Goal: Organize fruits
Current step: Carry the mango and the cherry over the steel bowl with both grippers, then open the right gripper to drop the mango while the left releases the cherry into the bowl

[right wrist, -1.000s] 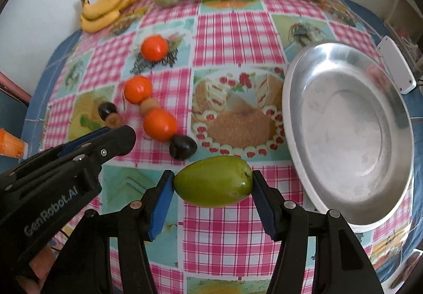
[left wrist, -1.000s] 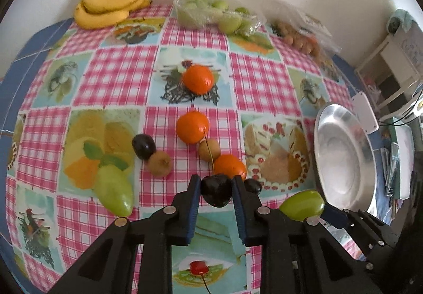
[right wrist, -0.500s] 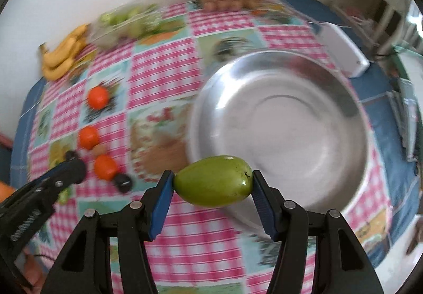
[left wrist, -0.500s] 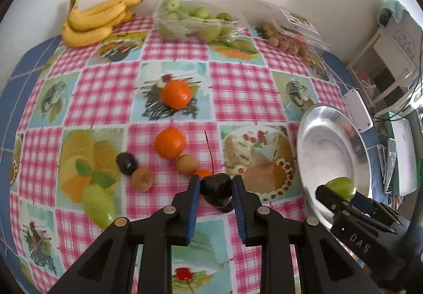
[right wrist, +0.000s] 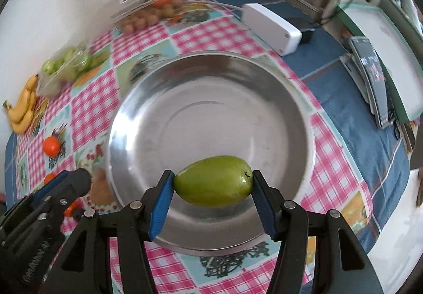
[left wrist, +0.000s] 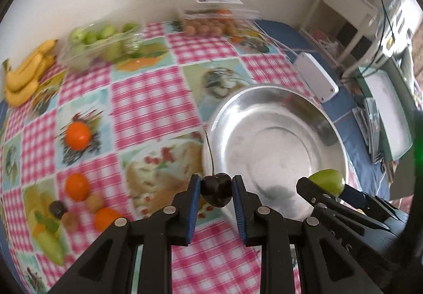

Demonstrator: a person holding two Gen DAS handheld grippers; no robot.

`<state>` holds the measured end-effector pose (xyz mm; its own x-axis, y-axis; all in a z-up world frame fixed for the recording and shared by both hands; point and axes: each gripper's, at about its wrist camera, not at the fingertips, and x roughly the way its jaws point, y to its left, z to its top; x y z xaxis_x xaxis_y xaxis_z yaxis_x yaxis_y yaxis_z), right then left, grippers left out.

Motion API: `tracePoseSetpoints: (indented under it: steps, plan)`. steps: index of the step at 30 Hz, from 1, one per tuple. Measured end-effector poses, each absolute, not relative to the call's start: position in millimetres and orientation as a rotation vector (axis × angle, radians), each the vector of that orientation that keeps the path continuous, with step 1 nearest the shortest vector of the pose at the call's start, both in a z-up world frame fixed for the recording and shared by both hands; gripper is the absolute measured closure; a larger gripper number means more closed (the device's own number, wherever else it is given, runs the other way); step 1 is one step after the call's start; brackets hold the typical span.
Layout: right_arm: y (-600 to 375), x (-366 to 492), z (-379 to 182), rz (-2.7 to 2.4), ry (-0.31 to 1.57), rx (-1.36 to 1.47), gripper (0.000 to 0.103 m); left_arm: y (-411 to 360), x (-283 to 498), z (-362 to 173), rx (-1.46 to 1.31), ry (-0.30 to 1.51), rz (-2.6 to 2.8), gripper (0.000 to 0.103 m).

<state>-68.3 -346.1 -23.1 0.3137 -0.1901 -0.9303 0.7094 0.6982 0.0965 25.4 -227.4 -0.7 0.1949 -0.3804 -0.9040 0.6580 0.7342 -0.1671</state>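
My left gripper [left wrist: 215, 192] is shut on a dark cherry [left wrist: 216, 193] with a long stem, held above the near left rim of the steel bowl [left wrist: 277, 119]. My right gripper [right wrist: 212, 183] is shut on a green mango [right wrist: 213, 180], held over the near part of the empty bowl [right wrist: 211, 114]. The mango also shows in the left wrist view [left wrist: 327, 181]. Oranges [left wrist: 78, 135] [left wrist: 77, 186] [left wrist: 105, 218], a dark plum [left wrist: 57, 208], small brown fruits [left wrist: 95, 201] and another green mango [left wrist: 51, 246] lie on the checked tablecloth at left.
Bananas [left wrist: 26, 74] and a bag of green fruit [left wrist: 97, 40] lie at the table's back left, a clear box of small fruit [left wrist: 211, 21] at the back. A white box [left wrist: 316, 79] sits right of the bowl. Shelves and clutter stand beyond the table's right edge.
Both grippers have swung right with their fruit. The bowl now fills the middle of both views, and the mango hangs over its inside.
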Motion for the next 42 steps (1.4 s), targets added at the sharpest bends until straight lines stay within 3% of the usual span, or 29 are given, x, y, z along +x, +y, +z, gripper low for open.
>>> tracePoseSetpoints:
  steps: [13, 36, 39, 42]
  plan:
    - [-360.2, -76.8, -33.9, -0.701, 1.116, 0.586, 0.043, -258.2, 23.8, -46.2, 0.293, 1.239, -0.764, 0.077]
    - [-356.7, -58.0, -46.1, -0.637, 1.175, 0.576, 0.043, -228.8, 52.5, -43.4, 0.241, 1.264, -0.657, 0.076]
    - [-355.9, -59.4, -44.0, -0.637, 1.167, 0.577, 0.043, -228.6, 51.9, -43.5, 0.242, 1.277, -0.663, 0.071]
    - [-354.4, -62.2, -35.8, -0.632, 1.132, 0.573, 0.040, -229.5, 49.3, -38.7, 0.227, 1.274, -0.689, 0.053]
